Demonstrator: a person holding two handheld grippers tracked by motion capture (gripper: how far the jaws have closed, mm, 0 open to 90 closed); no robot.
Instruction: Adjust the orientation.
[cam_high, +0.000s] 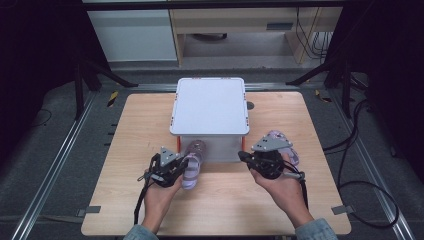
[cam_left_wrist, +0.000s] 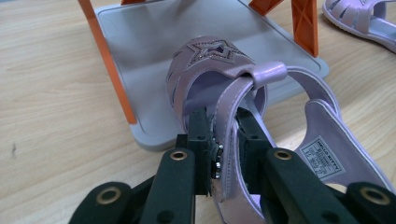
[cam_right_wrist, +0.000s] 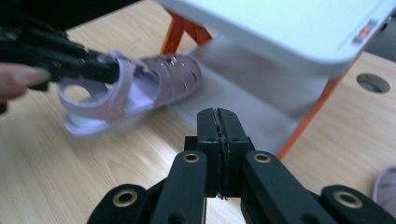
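Nosing sandal (cam_left_wrist: 224, 88) (toe over shelf edge)

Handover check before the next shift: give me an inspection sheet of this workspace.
Surface: wooden table, bare apart from the job's things.
Job's things: white two-level rack with orange legs; one lilac sandal with its toe over the rack's lower tray; second sandal on the table by the right hand.
Clutter: nothing seen.
Grippers: left tongs shut on the first sandal's strap; right tongs shut, empty.
Cables: one trails from each gripper; black loops on the floor at right.
Surroundings: dark frame, metal rails, cabinets behind.
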